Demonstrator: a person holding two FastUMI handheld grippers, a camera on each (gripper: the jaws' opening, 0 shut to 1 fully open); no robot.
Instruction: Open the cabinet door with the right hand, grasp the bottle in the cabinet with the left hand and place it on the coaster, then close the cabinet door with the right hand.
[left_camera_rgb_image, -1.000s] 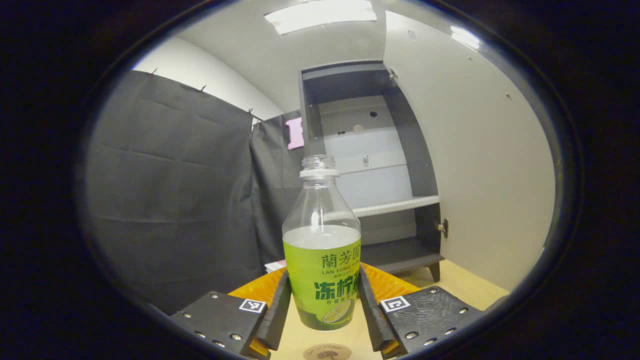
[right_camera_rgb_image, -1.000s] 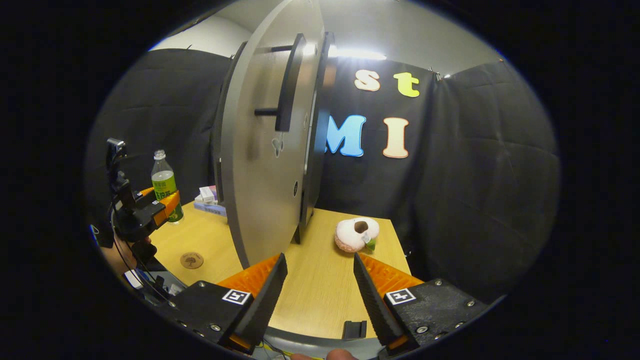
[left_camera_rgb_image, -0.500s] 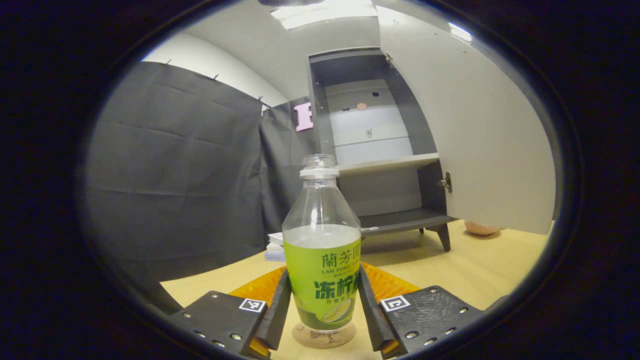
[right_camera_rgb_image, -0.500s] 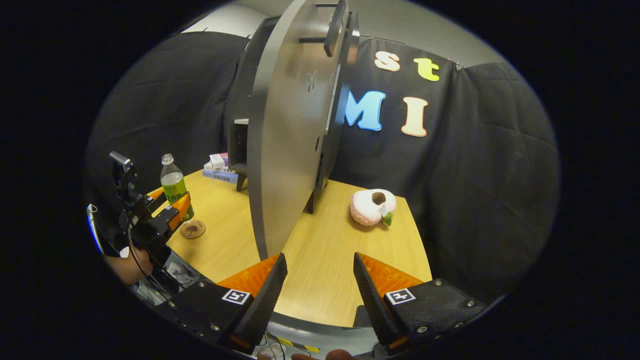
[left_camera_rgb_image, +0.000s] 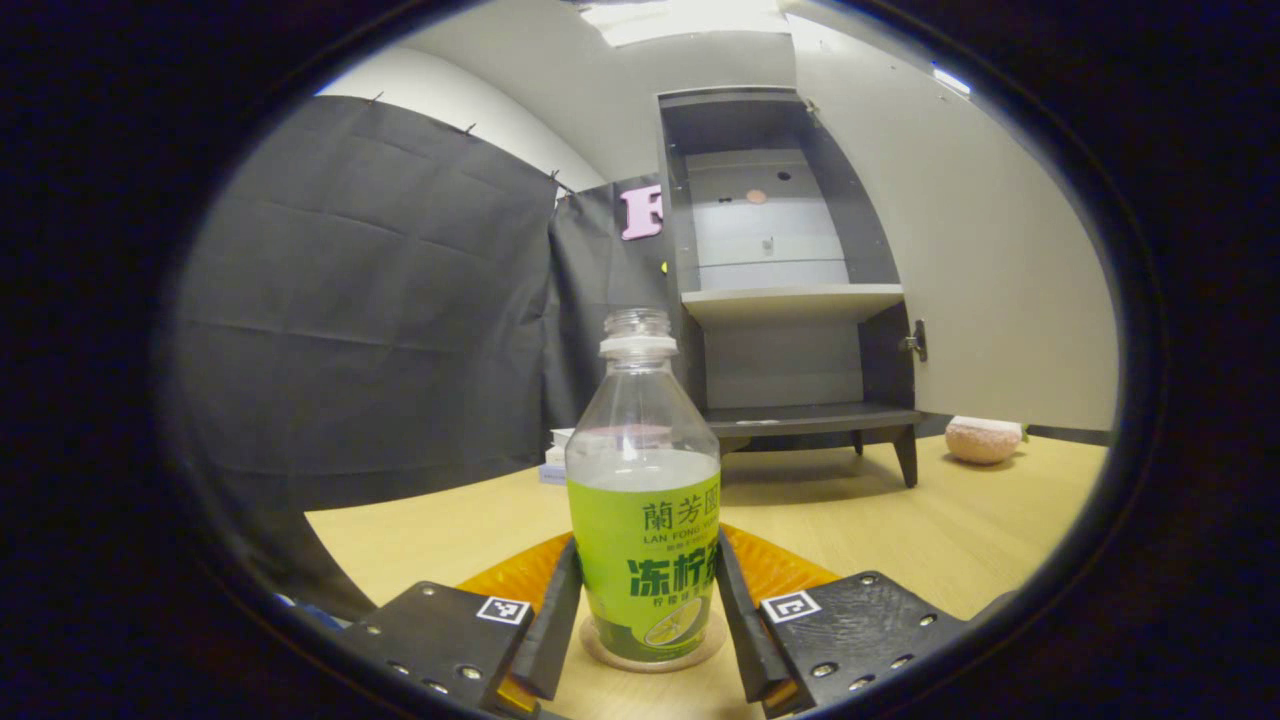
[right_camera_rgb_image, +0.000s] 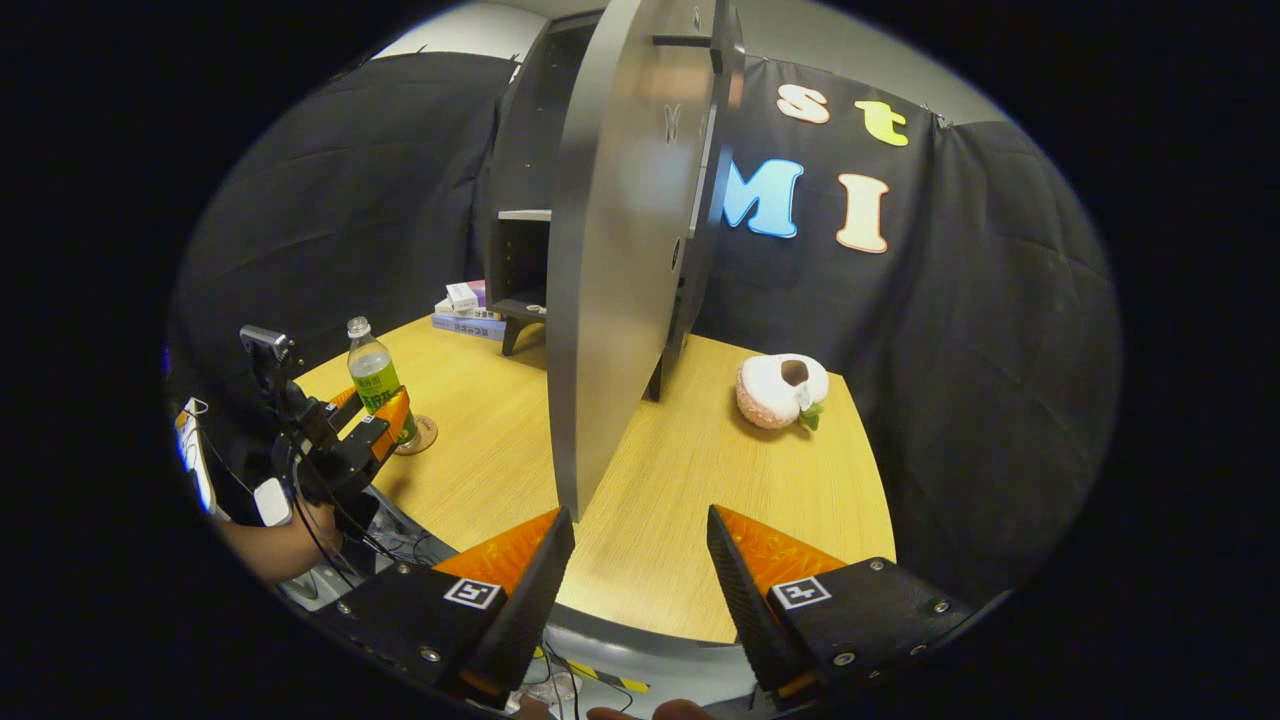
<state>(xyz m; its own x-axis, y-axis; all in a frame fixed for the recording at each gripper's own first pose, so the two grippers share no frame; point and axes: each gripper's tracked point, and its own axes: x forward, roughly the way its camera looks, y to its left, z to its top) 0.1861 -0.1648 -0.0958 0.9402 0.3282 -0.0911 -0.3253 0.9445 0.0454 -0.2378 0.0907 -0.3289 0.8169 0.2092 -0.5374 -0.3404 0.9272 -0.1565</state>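
A clear bottle (left_camera_rgb_image: 643, 520) with a green label and no cap stands upright on the round cork coaster (left_camera_rgb_image: 655, 665). My left gripper (left_camera_rgb_image: 645, 640) is shut on its lower part, one finger on each side. Behind it the grey cabinet (left_camera_rgb_image: 790, 300) has its door (left_camera_rgb_image: 960, 250) swung wide open, and its shelves look bare. In the right gripper view my right gripper (right_camera_rgb_image: 640, 580) is open and holds nothing. It hovers over the table's near edge, just in front of the door's (right_camera_rgb_image: 610, 300) free edge. Far left there, the bottle (right_camera_rgb_image: 372, 372), the coaster (right_camera_rgb_image: 425, 440) and the left gripper (right_camera_rgb_image: 375, 425) show.
A pink and white plush toy (right_camera_rgb_image: 782, 390) lies on the wooden table (right_camera_rgb_image: 700, 520) right of the cabinet. Small boxes (right_camera_rgb_image: 465, 305) are stacked left of the cabinet's feet. A person's hand (right_camera_rgb_image: 270, 540) holds the left gripper at the table's left edge.
The left gripper has come down with the bottle, whose base now sits on the coaster. The right gripper's view has pulled back and up from the door, still open.
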